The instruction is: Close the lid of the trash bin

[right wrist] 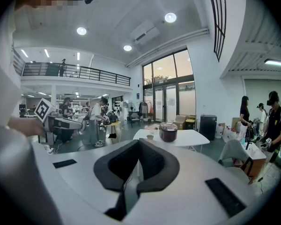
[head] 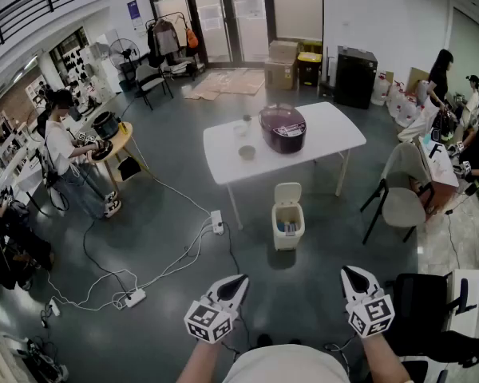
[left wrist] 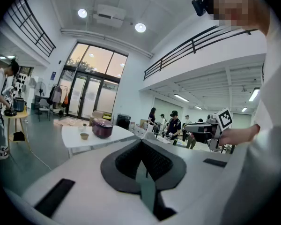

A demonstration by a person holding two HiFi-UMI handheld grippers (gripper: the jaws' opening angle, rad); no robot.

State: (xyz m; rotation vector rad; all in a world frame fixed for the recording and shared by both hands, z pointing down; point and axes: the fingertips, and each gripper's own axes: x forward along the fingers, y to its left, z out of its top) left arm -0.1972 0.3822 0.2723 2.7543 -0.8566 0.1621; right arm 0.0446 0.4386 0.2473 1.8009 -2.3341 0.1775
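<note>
Both my grippers are empty. The left gripper has its jaws pressed together with nothing between them, and the right gripper is the same: tips touching, holding nothing. Both hang low in front of me, pointing a little down.

The trash bin stands on the floor ahead of me, just in front of the white table and well apart from both grippers. Its lid stands straight up at the back edge, on the table side, so the bin is wide open. I can see some stuff inside.

The lid looks like thin, smooth plastic, so I think it is light and stiff and swings on a hinge at the back. I would not pinch it. I would put closed tips on its top edge and tip it toward me and down. The bin looks small and light too, so a hard push may slide it or knock it over — go soft and slow.
</note>
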